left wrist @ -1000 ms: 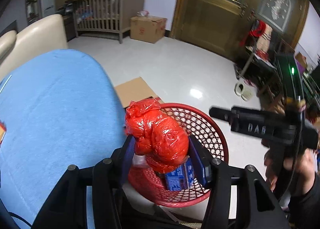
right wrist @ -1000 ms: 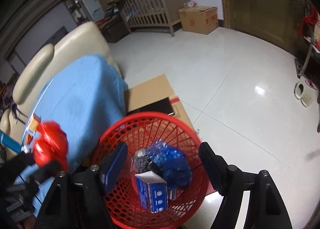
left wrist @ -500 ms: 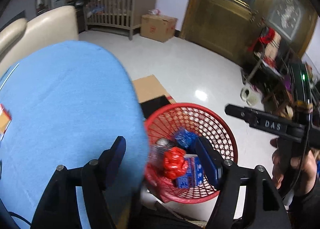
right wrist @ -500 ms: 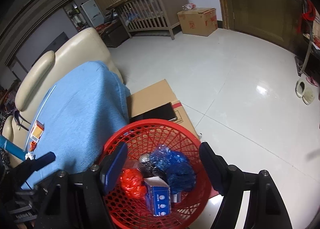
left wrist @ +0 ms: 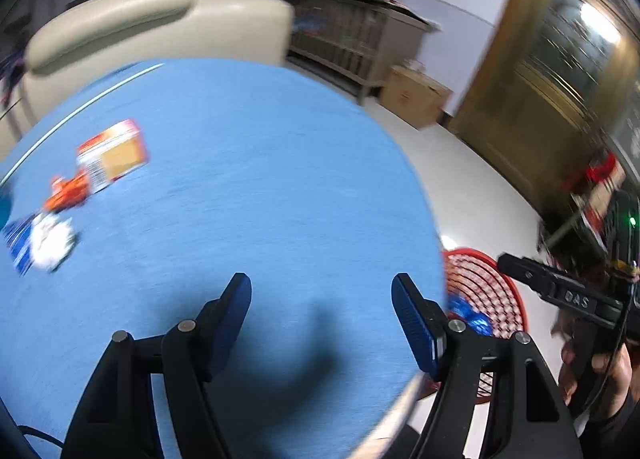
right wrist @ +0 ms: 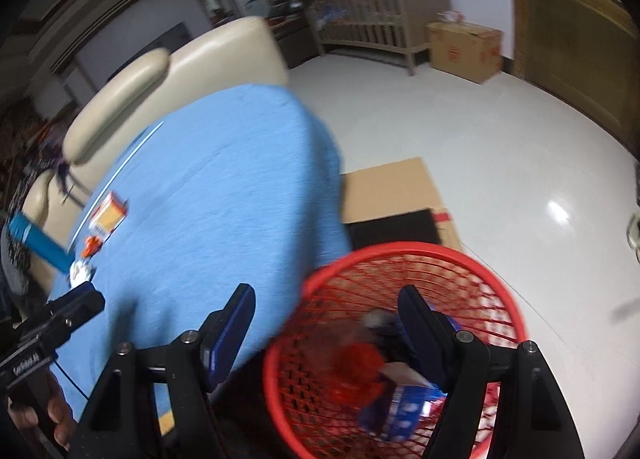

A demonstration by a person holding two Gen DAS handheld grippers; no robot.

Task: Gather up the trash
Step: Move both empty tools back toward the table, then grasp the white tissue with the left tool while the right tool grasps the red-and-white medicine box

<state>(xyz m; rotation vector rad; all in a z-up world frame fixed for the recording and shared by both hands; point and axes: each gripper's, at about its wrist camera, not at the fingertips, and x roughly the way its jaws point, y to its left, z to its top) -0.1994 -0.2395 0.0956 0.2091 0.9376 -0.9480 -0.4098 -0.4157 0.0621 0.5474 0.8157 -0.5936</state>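
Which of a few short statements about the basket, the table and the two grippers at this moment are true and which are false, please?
1. The left gripper holds nothing. True.
2. The red basket is empty. False: a red bag and a blue carton lie in it.
3. An orange and white box lies on the blue table. True.
4. The right gripper is clamped on a can. False: its jaws stand open and empty.
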